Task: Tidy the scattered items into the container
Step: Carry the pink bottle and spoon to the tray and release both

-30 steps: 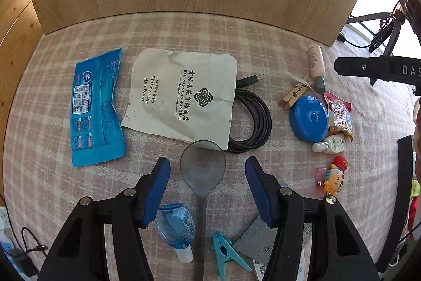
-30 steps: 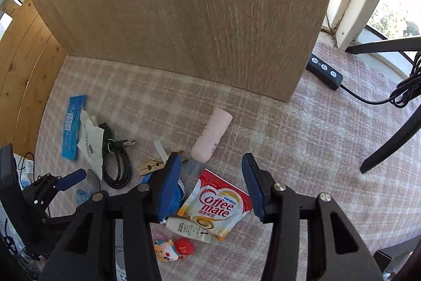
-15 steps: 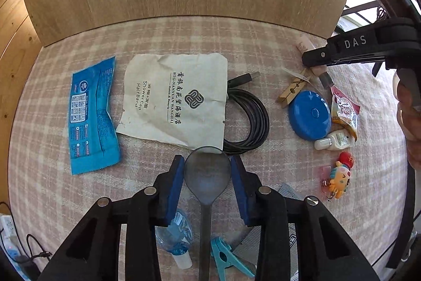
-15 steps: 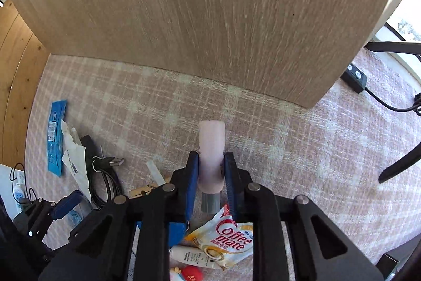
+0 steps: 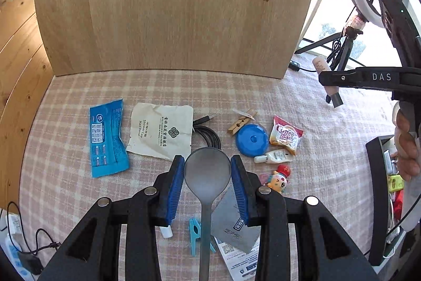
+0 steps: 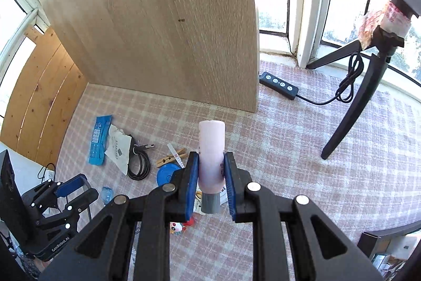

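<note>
1. Left gripper (image 5: pixel 207 171): blue pads clamped on the bowl of a grey spoon (image 5: pixel 207 175), one pad each side; handle runs back toward the camera. Spoon looks lifted off the cloth.
2. Right gripper (image 6: pixel 210 170): pads squeezed on a pink tube (image 6: pixel 211 152), grey cap toward the camera, flat end pointing away. Tube held above the cloth.
3. Below the spoon handle on the pink checked cloth (image 5: pixel 65 175): blue peg (image 5: pixel 196 235), grey card (image 5: pixel 231 223), printed leaflet (image 5: pixel 236 257).
4. Just right of the left gripper: doll charm (image 5: pixel 279 178), small white bottle (image 5: pixel 273 156).
5. Next row out: blue packet (image 5: pixel 106 137), shower cap sachet (image 5: pixel 161 131), black cable (image 5: pixel 209 134) partly under the sachet, blue round case (image 5: pixel 251 140), Coffee mate sachet (image 5: pixel 286 134), wooden peg (image 5: pixel 242 121) touching the case's far edge.
6. Container (image 5: pixel 375 191): black rim at the far right edge of the left view, items inside; well apart from the scatter.
7. Far: wooden board (image 5: pixel 171 7) standing upright on the cloth; tripod (image 6: pixel 352 102) and remote (image 6: pixel 279 82) to its right.
</note>
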### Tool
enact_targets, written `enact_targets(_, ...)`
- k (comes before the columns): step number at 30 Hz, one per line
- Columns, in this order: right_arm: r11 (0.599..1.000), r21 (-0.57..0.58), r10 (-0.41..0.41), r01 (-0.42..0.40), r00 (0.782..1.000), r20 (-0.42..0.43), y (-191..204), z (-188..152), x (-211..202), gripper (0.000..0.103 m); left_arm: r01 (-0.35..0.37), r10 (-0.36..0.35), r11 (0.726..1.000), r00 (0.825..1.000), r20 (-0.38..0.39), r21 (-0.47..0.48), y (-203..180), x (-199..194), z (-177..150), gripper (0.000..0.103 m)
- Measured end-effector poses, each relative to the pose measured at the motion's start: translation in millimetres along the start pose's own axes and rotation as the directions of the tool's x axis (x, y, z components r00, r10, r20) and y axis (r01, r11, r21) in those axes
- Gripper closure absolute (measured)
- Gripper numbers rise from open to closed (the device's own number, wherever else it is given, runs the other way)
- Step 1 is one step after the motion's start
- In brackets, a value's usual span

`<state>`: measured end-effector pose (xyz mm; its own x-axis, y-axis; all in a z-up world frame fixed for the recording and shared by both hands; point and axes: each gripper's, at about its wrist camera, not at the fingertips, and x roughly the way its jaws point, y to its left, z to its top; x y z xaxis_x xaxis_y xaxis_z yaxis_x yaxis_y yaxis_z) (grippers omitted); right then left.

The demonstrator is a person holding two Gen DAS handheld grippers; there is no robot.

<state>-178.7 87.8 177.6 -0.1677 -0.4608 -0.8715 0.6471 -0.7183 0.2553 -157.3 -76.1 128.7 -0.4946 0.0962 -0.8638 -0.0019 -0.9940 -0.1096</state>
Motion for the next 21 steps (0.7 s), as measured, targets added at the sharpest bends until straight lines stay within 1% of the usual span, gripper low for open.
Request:
enact_targets(3,1.0,-0.006,-0.002,0.002,0.999,0.035,-14,-13,-30,0.084,0.035,-0.037,0.998,0.999,0.033,0.043,-17,-17,8,0.069)
enact_targets(6,1.0,0.004,-0.016,0.016,0.998,0.067,-33,-34,-65,0.084,0.072,-0.077,0.992,0.996,0.055,0.1,-47,-32,12,0.069)
enact_targets(9,0.998,0.032,-0.053,0.05,0.993,0.108,-63,-62,-108,0.084,0.124,-0.136,0.978,0.989,0.062,0.166,-85,-37,11,0.069)
enact_targets(12,0.992,0.093,-0.099,0.087,0.986,0.133,-101,-95,-150,0.084,0.187,-0.204,0.956,0.978,0.054,0.228,-132,-43,6,0.069)
enact_targets(15,0.976,0.167,-0.163,0.138,0.976,0.146,-144,-126,-191,0.084,0.261,-0.28,0.921,0.96,0.027,0.289,-181,-45,1,0.069)
enact_targets(18,0.951,0.245,-0.231,0.191,0.962,0.147,-187,-158,-229,0.084,0.33,-0.349,0.875,0.937,-0.011,0.355,-233,-46,-8,0.069)
enact_targets(21,0.911,0.333,-0.299,0.243,0.946,0.128,-229,-197,-257,0.084,0.4,-0.413,0.821,0.909,-0.059,0.408,-285,-48,-20,0.069)
